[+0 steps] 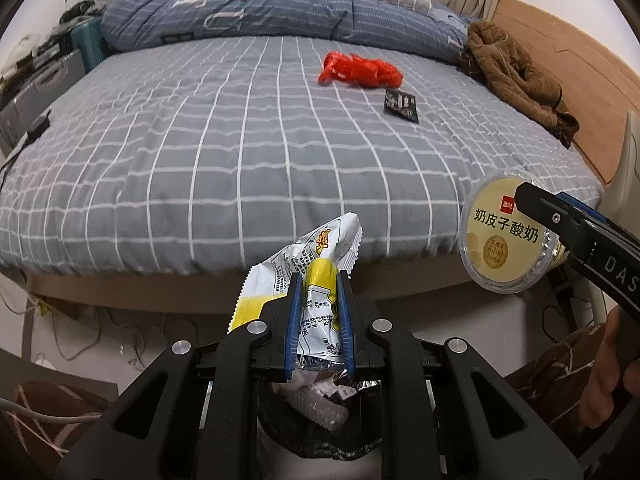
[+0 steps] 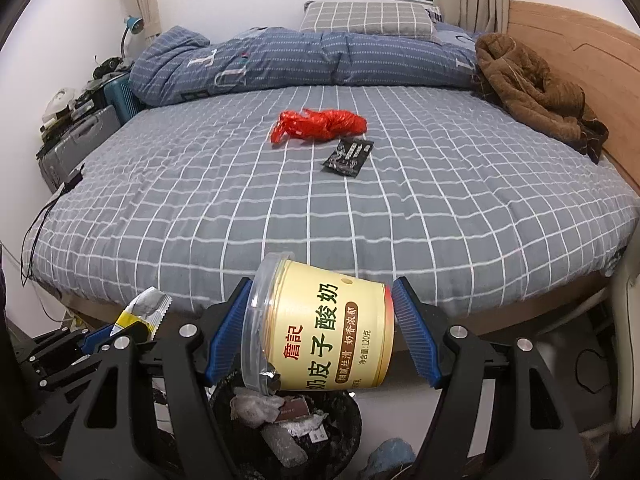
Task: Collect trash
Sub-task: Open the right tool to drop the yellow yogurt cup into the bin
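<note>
Fingers (image 1: 297, 320) of left gripper (image 1: 318, 280) clamped tight on crumpled yellow-and-white snack wrapper (image 1: 316, 256); wrapper sticks up and forward past the blue pads, foil end hanging out below. Pitched steeply down, held off the foot of the bed (image 1: 240, 160), directly above black trash bin (image 1: 320, 432) already holding crumpled paper and foil. Same gripper seen at lower left of right wrist view, wrapper tip poking upward.

On grey checked sheet, well apart from both grippers: red crumpled plastic bag (image 2: 318, 124), with flat black sachet (image 2: 348, 158) just beside it, nearer the foot of the bed. Brown garment (image 2: 536, 88) bunched at the right edge by the wooden headboard (image 2: 580, 48).

Right gripper (image 2: 320, 320) spread wide, blue pads pressing both ends of yellow yogurt cup (image 2: 324, 324); cup lying on its side, clear lid toward left pad, base toward right pad. Angled downward, cup above the bin's rim, just right of left gripper. Bare hand (image 1: 604, 384) gripping the right gripper's handle, low right of left wrist view.
</note>
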### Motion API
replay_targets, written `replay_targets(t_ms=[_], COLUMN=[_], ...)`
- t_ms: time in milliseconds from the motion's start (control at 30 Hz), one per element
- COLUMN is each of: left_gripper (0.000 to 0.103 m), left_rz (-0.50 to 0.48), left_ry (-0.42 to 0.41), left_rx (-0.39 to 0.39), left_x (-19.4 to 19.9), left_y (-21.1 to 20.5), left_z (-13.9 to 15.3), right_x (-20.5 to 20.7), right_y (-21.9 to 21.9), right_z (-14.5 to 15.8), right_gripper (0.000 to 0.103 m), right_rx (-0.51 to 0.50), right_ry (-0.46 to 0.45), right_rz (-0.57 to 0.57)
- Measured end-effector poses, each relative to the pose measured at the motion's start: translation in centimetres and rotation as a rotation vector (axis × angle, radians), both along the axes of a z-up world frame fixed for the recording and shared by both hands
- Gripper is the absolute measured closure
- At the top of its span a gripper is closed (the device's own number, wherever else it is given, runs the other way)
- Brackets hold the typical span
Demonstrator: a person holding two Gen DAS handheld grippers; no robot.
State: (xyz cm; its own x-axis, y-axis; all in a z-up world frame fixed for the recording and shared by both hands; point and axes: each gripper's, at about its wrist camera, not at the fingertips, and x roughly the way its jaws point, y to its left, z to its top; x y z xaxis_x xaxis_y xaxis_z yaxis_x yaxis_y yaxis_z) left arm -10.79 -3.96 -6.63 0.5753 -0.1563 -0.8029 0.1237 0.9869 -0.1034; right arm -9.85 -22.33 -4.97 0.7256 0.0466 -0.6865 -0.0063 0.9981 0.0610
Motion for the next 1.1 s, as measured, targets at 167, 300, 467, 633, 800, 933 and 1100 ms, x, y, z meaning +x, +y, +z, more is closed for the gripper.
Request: replay_targets(t_ms=[167,300,467,633,800,933,1100], left_gripper=[0.087,0.087,0.087,0.087,0.087,0.087,0.087], left_rz=[0.009,0.016,0.018,0.018,0.029,0.043,0.061], left_ry=[0.039,0.07,0.101,0.145,0.18,0.213,0.236], left_rx=[-0.001,-0.001,0.009,0.015,0.031,0.033,0.036], left_x=[-1.2,-2.2,-2.8,-2.5,-2.0,-1.2,-0.7], left_y=[0.6,1.1,1.6,2.0,2.6,3.2,4.0], left_z=[-1.1,-2.1,-3.7,-5.6,-7.5,-9.0,-10.6], right_x=[-1.1,-2.1,-2.8,-2.6,-1.9,-1.4,-0.6], right_y=[0.6,1.0,1.8,2.9,3.1,3.7,4.8], right_z=[-1.3,-2.7,-4.9,-7.6,-10.1,-12.0,-14.1], right_gripper=[0.035,0.035,0.035,0.035,0.035,0.035,0.035], right_rx=[-0.002,-0.001,-0.003,-0.017,-0.015,-0.027,-0.03], right_ry=[0.039,0.081,0.134,0.191,0.248,0.294,0.351], right_rz=[0.006,0.009,0.02,0.045,0.049,0.063,0.078])
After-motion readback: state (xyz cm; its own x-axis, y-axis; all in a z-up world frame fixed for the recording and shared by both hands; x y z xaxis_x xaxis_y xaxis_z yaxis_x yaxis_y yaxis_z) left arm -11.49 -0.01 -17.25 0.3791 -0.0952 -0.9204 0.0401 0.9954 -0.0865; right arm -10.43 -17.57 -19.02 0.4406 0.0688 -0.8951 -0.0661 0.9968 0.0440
